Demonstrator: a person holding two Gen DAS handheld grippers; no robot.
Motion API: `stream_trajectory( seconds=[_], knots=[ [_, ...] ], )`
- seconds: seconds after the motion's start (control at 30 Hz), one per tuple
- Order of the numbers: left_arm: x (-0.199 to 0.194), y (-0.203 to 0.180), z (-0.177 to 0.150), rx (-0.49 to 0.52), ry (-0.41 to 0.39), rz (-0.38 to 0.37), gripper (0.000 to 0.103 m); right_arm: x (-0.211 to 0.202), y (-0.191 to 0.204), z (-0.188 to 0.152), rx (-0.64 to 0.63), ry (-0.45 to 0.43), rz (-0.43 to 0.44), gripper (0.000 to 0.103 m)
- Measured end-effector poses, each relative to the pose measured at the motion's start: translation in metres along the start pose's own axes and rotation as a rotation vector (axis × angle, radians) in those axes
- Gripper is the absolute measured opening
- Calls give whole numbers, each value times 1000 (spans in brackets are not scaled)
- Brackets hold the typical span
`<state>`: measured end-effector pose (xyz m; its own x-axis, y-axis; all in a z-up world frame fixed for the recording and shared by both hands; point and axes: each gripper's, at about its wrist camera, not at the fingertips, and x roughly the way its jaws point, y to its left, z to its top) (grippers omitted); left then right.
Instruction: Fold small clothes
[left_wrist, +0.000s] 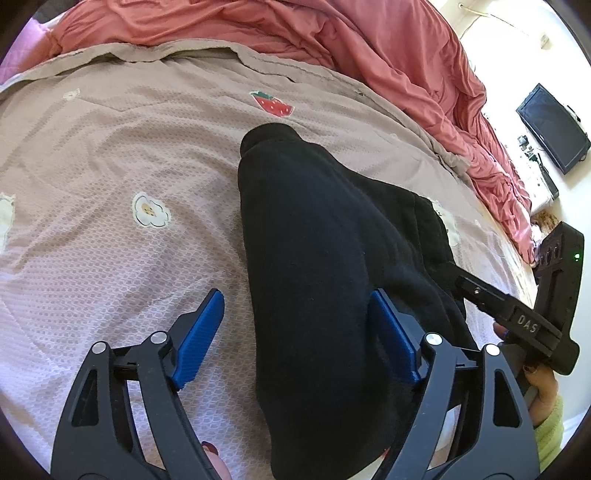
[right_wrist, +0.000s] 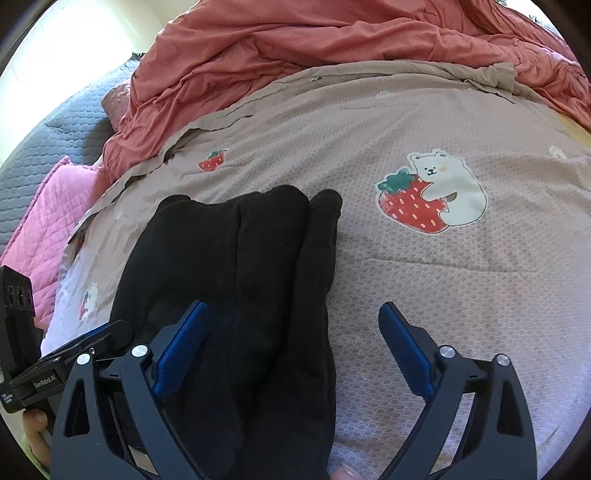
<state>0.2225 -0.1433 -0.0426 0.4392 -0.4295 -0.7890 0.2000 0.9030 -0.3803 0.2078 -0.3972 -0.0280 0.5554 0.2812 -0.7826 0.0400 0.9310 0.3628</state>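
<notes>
- black garment (left_wrist: 314, 258): small, dark, fleece-looking; lies on the bed on a pinkish cover (left_wrist: 110, 240) printed with strawberries and bears; already folded lengthwise into a long narrow stack, layers visible as ridges in the right wrist view
- left tool (left_wrist: 295, 328): jaws wide apart; blue pads not pressing anything; the near end of the garment lies between them, the right-hand pad at or over its edge, the left-hand pad over bare cover; holds nothing
- right tool (right_wrist: 293, 350): jaws very wide; one pad over the black fabric, the other over bare cover; right edge of the stack sits between them; nothing gripped
- handling, judged: soft, limp, light; no stiffness, so it will sag and drape from any single pinch; the fuzzy surface should give the ribbed pads decent friction; nothing fragile; the stacked layers may slide apart if only the top one is caught
- where to take hold, judged: both near corners, one per tool, pinching through all layers at the edge; then carry the near end over toward the far end (right_wrist: 288, 195) for a crosswise fold
- risk, judged: snagging the cover along with the garment; go in shallow
- crumpled red duvet (left_wrist: 332, 44) lies beyond, clear of the work
</notes>
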Motion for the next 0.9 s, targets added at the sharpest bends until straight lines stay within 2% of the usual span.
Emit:
stream_trajectory(
  seconds=[0.23, 0.9],
  knots=[
    [-7, 6, 3, -24, 0, -5, 93, -6, 2, 3, -2, -6, -4, 96],
    [-24, 7, 4, -17, -17, 18, 93, -22, 14, 10, -8, -32, 10, 98]
  ],
)
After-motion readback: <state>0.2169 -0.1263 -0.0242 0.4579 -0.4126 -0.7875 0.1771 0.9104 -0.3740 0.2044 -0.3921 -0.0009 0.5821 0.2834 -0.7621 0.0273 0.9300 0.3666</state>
